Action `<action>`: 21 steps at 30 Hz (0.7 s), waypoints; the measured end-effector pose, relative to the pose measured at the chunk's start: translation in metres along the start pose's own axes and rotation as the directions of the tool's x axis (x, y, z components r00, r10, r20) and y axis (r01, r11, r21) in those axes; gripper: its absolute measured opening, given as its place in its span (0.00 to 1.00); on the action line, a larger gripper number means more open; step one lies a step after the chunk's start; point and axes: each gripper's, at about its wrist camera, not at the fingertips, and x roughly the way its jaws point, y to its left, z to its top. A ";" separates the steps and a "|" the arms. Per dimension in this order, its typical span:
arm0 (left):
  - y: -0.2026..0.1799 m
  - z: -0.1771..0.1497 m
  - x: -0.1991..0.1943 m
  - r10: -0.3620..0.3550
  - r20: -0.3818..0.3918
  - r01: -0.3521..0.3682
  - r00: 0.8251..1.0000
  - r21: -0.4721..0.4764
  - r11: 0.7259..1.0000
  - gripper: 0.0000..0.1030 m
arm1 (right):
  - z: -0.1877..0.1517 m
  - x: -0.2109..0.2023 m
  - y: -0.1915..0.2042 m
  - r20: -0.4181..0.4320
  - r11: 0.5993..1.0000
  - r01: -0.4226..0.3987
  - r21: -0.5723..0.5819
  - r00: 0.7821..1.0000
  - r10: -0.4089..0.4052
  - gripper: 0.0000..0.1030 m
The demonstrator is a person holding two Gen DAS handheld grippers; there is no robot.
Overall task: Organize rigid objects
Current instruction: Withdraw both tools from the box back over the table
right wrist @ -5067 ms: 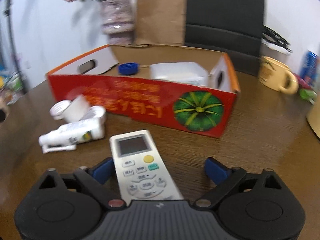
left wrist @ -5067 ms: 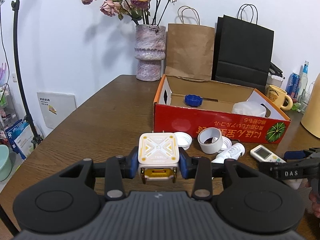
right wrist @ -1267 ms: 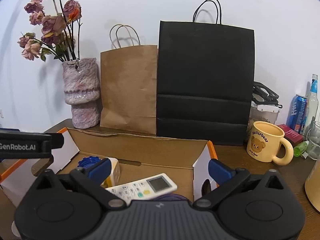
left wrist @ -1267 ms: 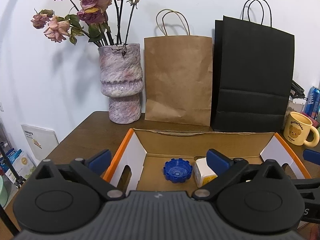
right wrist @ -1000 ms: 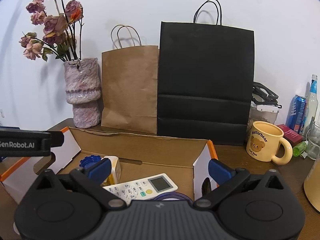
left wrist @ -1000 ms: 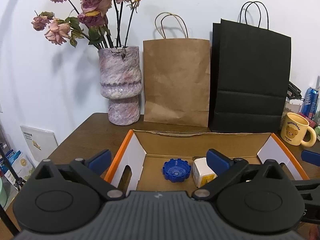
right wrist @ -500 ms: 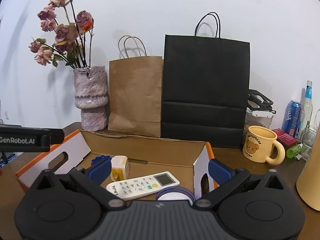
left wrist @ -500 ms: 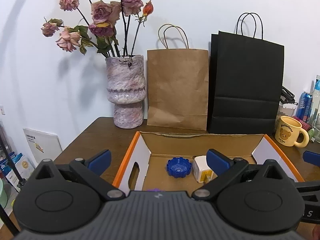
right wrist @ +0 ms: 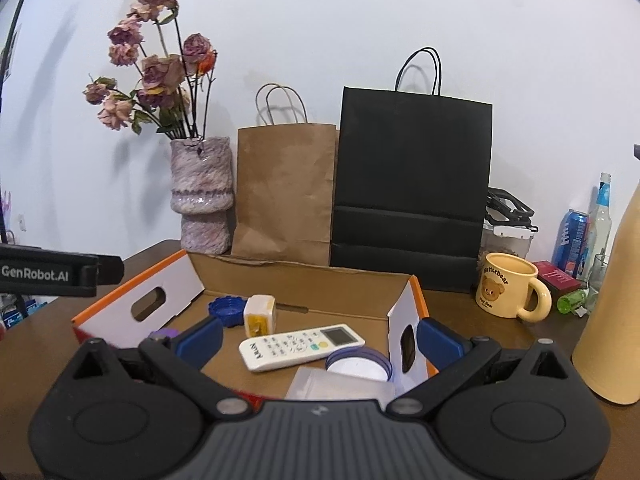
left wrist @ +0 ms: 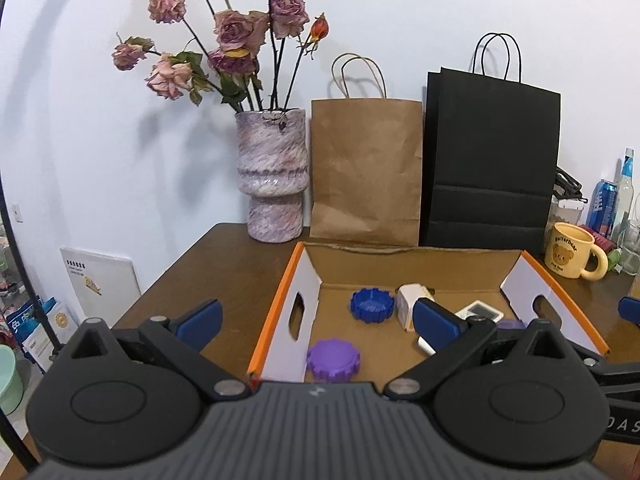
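The open cardboard box [left wrist: 308,280] [right wrist: 408,304] holds a blue lid [left wrist: 372,305] [right wrist: 225,309], a white and yellow cube [left wrist: 409,300] [right wrist: 260,314], a white remote [right wrist: 301,346] [left wrist: 480,312], a purple lid [left wrist: 333,359] and a clear plastic container [right wrist: 340,384]. My left gripper [left wrist: 316,322] is open and empty above the box's near left side. My right gripper [right wrist: 318,340] is open and empty above the box's near right side.
A vase of dried roses [left wrist: 274,176], a brown paper bag [left wrist: 366,168] and a black paper bag [left wrist: 490,160] stand behind the box. A yellow bear mug [right wrist: 510,290], cans and bottles [right wrist: 576,240] sit at the right. A tan object [right wrist: 612,308] stands at the far right.
Both grippers have drawn back and up from the box, so more of its inside shows. The cube and the remote, held five seconds ago, now lie in the box.
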 end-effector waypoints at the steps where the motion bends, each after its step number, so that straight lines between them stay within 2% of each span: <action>1: 0.002 -0.001 -0.002 0.001 -0.001 -0.001 1.000 -0.001 1.000 1.00 | -0.002 -0.003 0.001 -0.002 1.000 -0.001 -0.001 1.000 0.001 1.00; 21: 0.027 -0.046 -0.046 0.011 -0.065 -0.009 0.998 0.028 1.000 1.00 | -0.039 -0.053 0.018 -0.059 1.000 -0.009 -0.019 0.998 0.008 1.00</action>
